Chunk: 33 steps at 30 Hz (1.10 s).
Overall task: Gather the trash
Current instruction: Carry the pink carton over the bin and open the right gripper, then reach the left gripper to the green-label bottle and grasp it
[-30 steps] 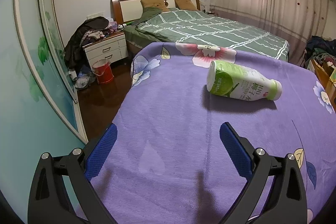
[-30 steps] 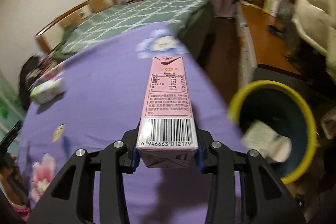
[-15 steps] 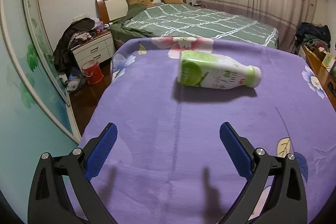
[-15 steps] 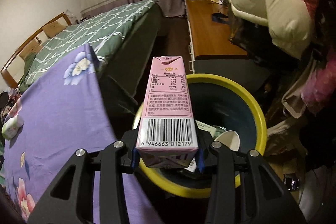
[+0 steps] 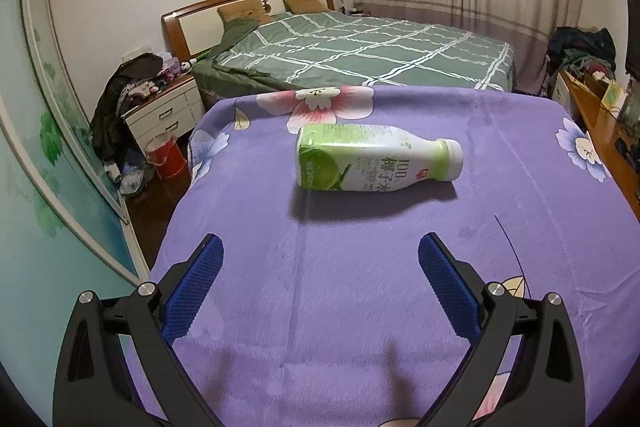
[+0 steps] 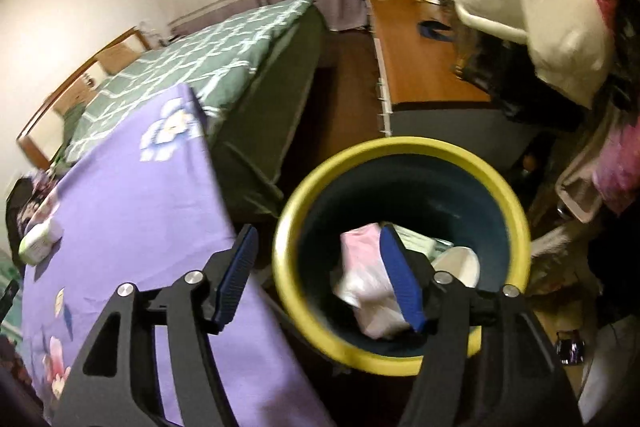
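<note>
Yellow-rimmed bin (image 6: 400, 359), seemingly pink carton (image 6: 362, 271) inside

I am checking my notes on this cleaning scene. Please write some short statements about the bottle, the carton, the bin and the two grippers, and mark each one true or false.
1. The green and white bottle lies on its side on the purple blanket. True.
2. The left gripper is closed on the bottle. False: it is open, empty and short of the bottle.
3. The pink carton is inside the yellow-rimmed bin. True.
4. The right gripper clamps the carton. False: its jaws are opening, with nothing between them.
5. The bin stands on the blanket. False: it stands beside the blanket's edge, lower down.
</note>
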### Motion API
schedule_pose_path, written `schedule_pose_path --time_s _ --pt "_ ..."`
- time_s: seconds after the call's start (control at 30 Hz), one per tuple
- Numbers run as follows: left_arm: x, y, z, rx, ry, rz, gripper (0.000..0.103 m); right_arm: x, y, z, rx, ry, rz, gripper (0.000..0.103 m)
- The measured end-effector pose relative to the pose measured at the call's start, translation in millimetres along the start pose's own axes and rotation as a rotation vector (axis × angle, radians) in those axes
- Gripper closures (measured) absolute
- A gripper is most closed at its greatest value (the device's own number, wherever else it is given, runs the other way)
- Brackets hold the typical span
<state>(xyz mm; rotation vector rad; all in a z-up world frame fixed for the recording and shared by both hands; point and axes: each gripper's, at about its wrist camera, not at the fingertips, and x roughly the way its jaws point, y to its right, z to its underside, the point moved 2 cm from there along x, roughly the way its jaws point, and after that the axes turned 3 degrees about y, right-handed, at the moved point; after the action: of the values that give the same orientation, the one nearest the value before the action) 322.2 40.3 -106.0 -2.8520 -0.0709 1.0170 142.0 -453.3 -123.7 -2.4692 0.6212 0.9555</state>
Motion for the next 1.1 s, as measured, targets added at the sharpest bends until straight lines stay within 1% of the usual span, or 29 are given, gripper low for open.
schedule_pose_path --time_s 0.13,0.33,0.4,0.47,0.53,0.63,0.77,0.8,0.97,1.1 --pt "4.9 -0.8 -9.3 0.031 0.0 0.01 0.006 3.3 -28.0 -1.6 -0.046 -0.015 -0.058 0.041" --pt "21.9 -5.5 -23.9 0.058 -0.02 0.065 0.006 7.2 -66.8 0.3 -0.105 -0.034 -0.126 0.04" --pt "35.1 -5.0 -27.6 0.08 -0.036 0.076 0.006 8.6 -81.0 0.4 -0.13 -0.037 -0.147 0.04" --pt "49.5 -7.2 -30.4 0.081 -0.06 0.092 0.006 9.0 -101.8 0.6 -0.164 -0.036 -0.183 0.04" --pt "68.4 -13.7 -32.5 0.056 -0.099 0.096 0.006 8.2 -121.6 1.9 -0.201 -0.035 -0.209 0.038" --pt "90.7 -19.7 -36.2 0.029 -0.127 0.116 0.006 9.3 -151.0 6.6 -0.257 -0.039 -0.246 0.037" --pt "110.0 -16.6 -40.5 0.042 -0.137 0.145 0.006 13.6 -179.2 12.1 -0.298 -0.057 -0.277 0.037" --pt "113.1 -14.6 -41.5 0.05 -0.138 0.154 0.006 14.9 -183.2 14.0 -0.304 -0.061 -0.28 0.037" --pt "121.5 0.8 -39.5 0.098 -0.154 0.247 0.006 22.0 -190.3 19.0 -0.309 -0.086 -0.284 0.037" --pt "109.7 24.4 -34.8 0.151 -0.148 0.305 0.006 26.4 -186.4 17.2 -0.294 -0.093 -0.281 0.037"
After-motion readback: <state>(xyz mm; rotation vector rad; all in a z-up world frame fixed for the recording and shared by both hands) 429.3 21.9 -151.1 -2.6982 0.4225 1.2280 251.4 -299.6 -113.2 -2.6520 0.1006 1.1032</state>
